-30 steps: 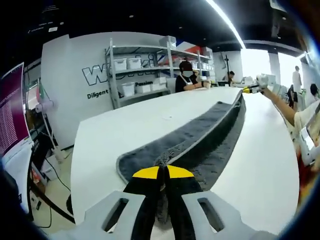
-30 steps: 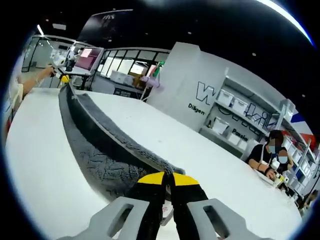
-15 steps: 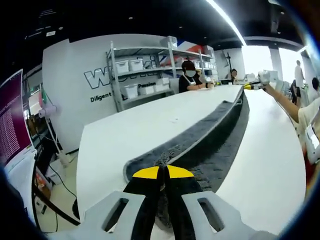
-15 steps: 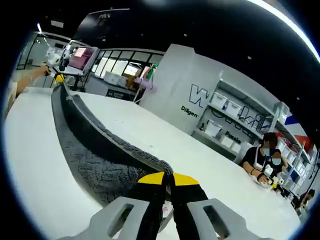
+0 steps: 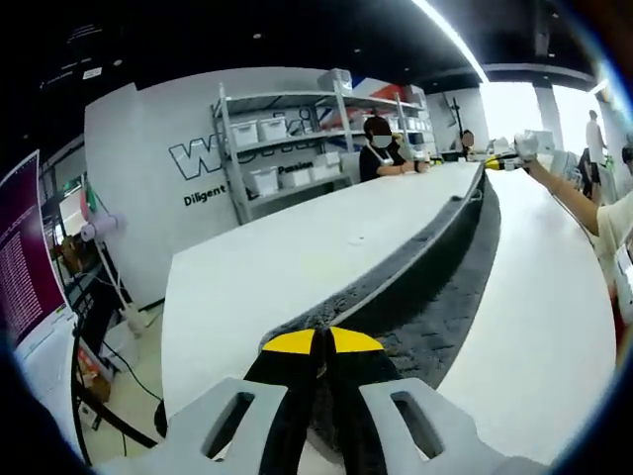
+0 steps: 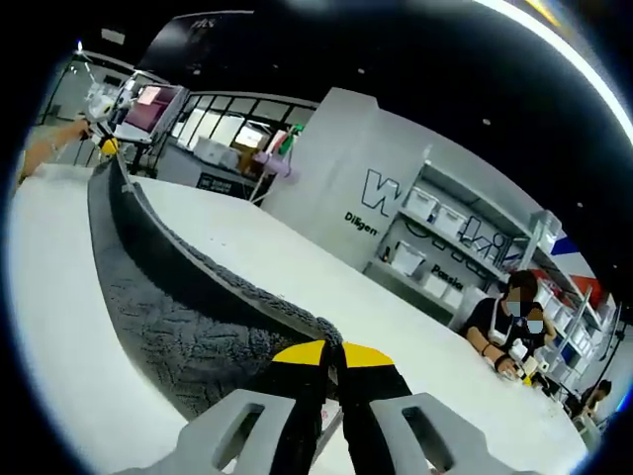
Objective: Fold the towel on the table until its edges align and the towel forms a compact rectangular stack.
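1. Towel (image 5: 435, 267), dark grey, stretches taut above the white table (image 5: 267, 267)
2. Left gripper (image 5: 318, 341) and right gripper (image 6: 331, 348) each pinch one end of it, jaws pressed together

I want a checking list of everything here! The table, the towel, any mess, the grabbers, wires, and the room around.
Surface: long white table, bare beside the towel.
Job's things: dark grey towel, lifted and stretched between both grippers, sagging to the table.
Clutter: nothing seen near the towel.
Grippers: left gripper shut on a towel end; right gripper shut on the other end.
Cables: black cable on the floor beside the table.
Surroundings: shelving with white bins, lettered white wall, seated people at the table.
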Available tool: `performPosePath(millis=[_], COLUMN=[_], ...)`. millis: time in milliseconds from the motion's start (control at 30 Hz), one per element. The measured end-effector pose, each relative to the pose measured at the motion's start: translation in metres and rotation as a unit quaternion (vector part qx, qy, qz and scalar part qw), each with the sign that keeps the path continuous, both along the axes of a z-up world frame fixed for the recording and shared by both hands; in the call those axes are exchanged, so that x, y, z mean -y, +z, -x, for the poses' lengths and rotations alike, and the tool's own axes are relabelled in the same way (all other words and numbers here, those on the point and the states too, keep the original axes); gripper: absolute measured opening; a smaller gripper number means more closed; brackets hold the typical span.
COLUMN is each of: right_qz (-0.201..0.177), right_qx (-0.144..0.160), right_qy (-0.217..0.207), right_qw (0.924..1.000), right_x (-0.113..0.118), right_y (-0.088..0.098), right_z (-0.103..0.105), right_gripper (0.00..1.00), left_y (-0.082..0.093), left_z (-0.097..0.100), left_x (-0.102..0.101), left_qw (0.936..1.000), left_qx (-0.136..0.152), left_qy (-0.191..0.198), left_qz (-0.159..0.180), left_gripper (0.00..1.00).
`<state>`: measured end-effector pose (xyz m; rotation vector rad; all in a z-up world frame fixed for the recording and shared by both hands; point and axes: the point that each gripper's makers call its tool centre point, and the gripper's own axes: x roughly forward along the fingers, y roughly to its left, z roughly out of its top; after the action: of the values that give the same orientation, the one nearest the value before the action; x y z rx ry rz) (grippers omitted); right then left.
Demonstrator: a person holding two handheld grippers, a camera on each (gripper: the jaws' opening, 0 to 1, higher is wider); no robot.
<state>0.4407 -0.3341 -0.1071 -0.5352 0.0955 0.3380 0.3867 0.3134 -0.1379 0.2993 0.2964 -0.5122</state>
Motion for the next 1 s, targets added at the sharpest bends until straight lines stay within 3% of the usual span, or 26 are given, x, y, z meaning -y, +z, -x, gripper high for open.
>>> performPosePath(millis=[533, 1000], right_qz=[0.023, 0.064], right_qx=[0.005, -0.012], right_qy=[-0.019, -0.030], right_qw=[0.9996, 0.9975], right_x=[-0.002, -0.005], right_y=[-0.005, -0.025], right_z=[-0.028, -0.051], right_gripper=[0.00, 0.00], left_y=[-0.003, -0.008], left_z=[-0.020, -0.037], left_x=[-0.002, -0.005], left_qw=[0.9998, 0.9994], left_qx=[-0.002, -0.002], left_qy=[0.008, 0.019], left_qz=[-0.018, -0.027], left_gripper=[0.03, 0.03])
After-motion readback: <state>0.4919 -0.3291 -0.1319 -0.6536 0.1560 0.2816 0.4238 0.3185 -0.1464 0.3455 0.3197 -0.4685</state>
